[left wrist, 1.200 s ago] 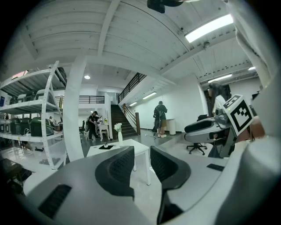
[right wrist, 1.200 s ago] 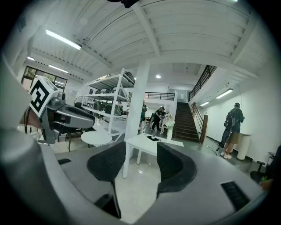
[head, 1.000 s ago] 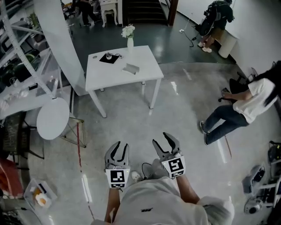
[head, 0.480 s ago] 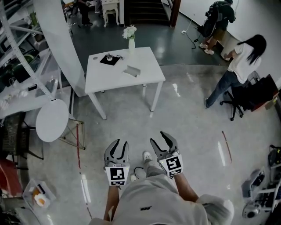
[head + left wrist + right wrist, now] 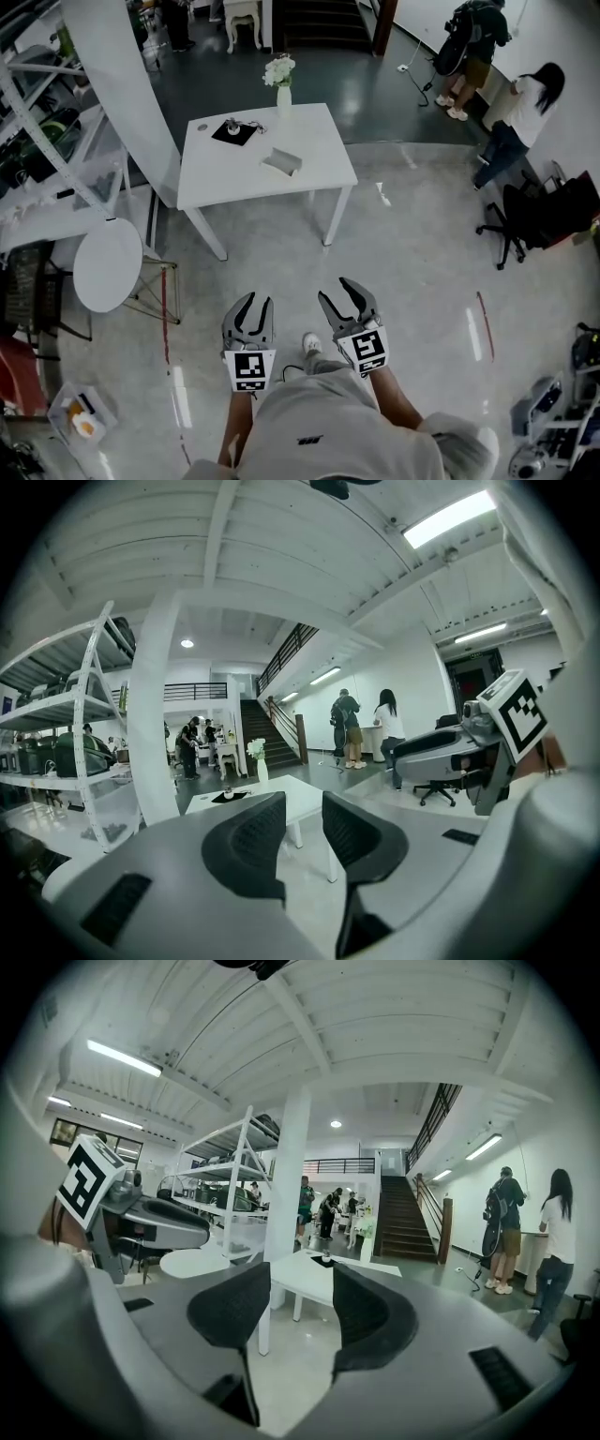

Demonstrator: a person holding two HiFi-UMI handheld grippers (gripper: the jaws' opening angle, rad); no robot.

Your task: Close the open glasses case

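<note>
We hold both grippers low, near our body, over the floor (image 5: 403, 244). Left gripper (image 5: 253, 300): jaws apart, nothing btwn them. Right gripper (image 5: 337, 291): jaws apart too, empty. Glasses case (image 5: 282, 161) lies on the white table (image 5: 234, 178), well ahead of both grippers, just right of a black mat (image 5: 233, 129). Too small to tell if it's open.

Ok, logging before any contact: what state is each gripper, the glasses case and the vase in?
Left gripper: open, empty.
Right gripper: open, empty.
Glasses case: lying on the white table, untouched; lid too small to judge.
Vase: upright, holding flowers.
</note>
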